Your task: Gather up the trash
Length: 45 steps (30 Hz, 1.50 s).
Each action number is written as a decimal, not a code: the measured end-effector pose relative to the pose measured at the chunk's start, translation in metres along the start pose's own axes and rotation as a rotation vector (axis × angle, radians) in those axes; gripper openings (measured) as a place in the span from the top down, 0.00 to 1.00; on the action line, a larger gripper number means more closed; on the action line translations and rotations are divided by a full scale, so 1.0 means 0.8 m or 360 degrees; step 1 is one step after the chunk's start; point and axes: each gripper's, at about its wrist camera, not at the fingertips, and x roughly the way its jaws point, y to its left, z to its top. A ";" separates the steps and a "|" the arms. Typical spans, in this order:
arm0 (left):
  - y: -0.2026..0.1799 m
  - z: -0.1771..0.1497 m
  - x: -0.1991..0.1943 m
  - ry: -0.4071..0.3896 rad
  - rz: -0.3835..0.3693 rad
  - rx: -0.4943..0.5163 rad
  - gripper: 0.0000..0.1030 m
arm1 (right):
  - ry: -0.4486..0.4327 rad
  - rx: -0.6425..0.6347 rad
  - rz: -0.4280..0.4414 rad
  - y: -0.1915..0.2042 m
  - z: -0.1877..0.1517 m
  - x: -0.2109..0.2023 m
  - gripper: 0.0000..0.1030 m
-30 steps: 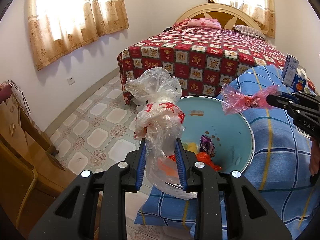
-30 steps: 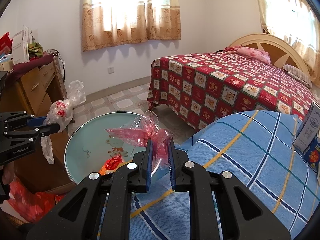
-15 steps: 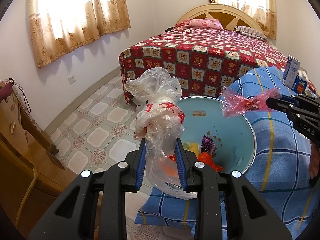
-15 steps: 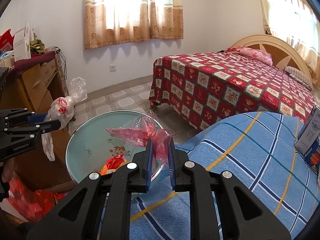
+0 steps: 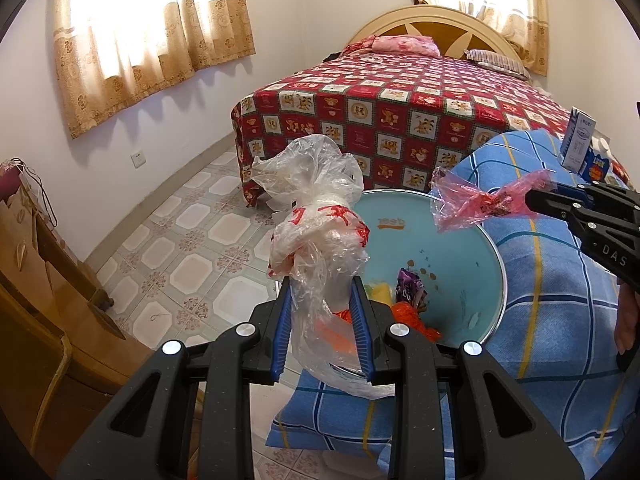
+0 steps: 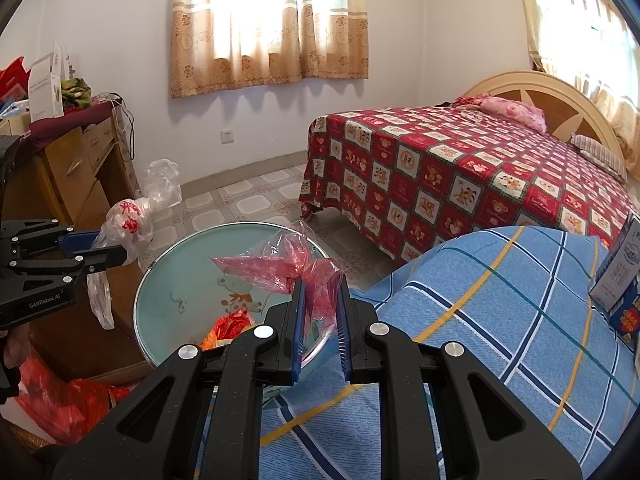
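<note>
My left gripper [image 5: 322,312] is shut on a crumpled clear plastic bag with red print [image 5: 320,232], held upright above the near rim of a round pale blue basin [image 5: 472,248]. The basin holds orange, purple and yellow wrappers [image 5: 408,304]. My right gripper [image 6: 320,304] is shut on a pink plastic bag [image 6: 280,268] held over the basin's [image 6: 180,280] right rim. In the left wrist view the right gripper [image 5: 560,204] enters from the right with the pink bag [image 5: 476,204]. In the right wrist view the left gripper [image 6: 100,248] holds the clear bag [image 6: 132,216] at left.
The basin sits beside a blue checked blanket [image 6: 500,320]. Cartons [image 6: 620,284] stand on the blanket at right. A bed with a red patterned cover [image 5: 400,120] lies behind. A wooden dresser [image 6: 72,176] stands at left, with a red bag [image 6: 60,396] below it. The floor is tiled [image 5: 168,240].
Both grippers have shifted slightly with their bags still held; the pink bag now hangs a little nearer over the basin. Nothing was let go.
</note>
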 end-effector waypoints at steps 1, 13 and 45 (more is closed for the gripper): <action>0.000 0.000 0.000 0.0000 0.0001 0.0000 0.72 | 0.0000 0.0000 0.0000 0.000 0.000 0.000 0.85; -0.001 0.002 -0.007 -0.0034 0.0012 -0.0030 0.37 | -0.0011 -0.0008 0.0037 0.008 0.004 -0.002 0.61; -0.034 0.009 -0.033 -0.0098 -0.0082 -0.0032 0.06 | -0.0229 0.0133 -0.0228 -0.042 -0.022 -0.113 0.19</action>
